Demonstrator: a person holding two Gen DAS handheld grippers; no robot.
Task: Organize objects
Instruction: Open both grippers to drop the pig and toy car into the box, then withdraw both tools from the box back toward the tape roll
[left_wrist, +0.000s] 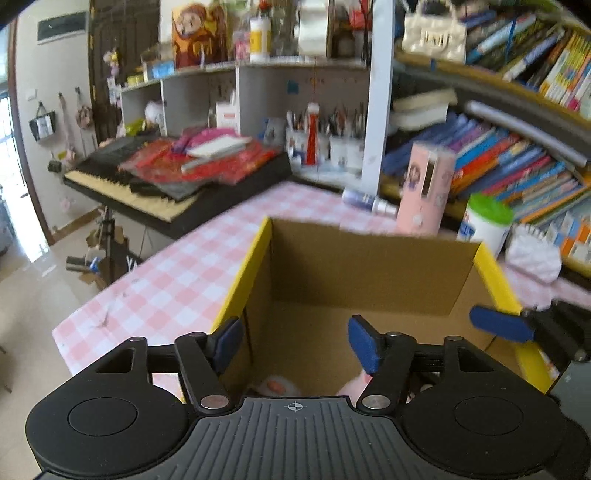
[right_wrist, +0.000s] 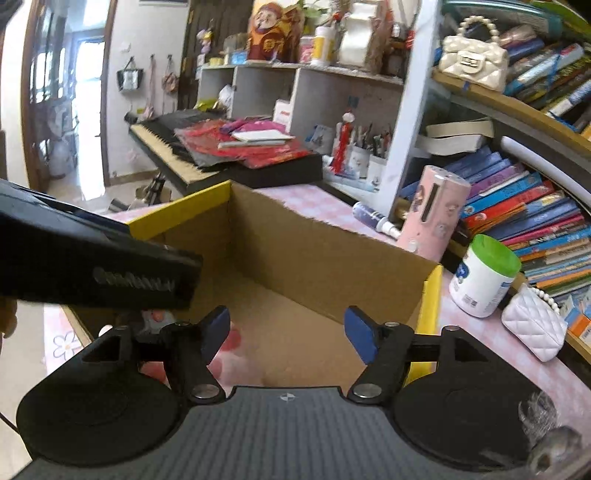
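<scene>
Left wrist view looks down into an open cardboard box (left_wrist: 369, 280) with yellow-edged flaps, standing on the pink checked tablecloth (left_wrist: 177, 273). The left gripper (left_wrist: 295, 345) hangs over the box's near-left corner, jaws moderately wide with nothing between the blue pads. A pink plush toy (left_wrist: 275, 386) lies on the box floor directly below and slightly behind those fingertips, mostly hidden by the gripper body, so its long axis cannot be read. The right gripper (right_wrist: 288, 330) hovers over the near-right part of the box, equally parted and empty; only a pinkish blur shows beneath its left finger. By my judgement the left gripper is nearer the toy. A green-lidded canister (right_wrist: 485, 275) and pink cylindrical case (right_wrist: 432, 214) stand outside, beyond the box's right wall.
</scene>
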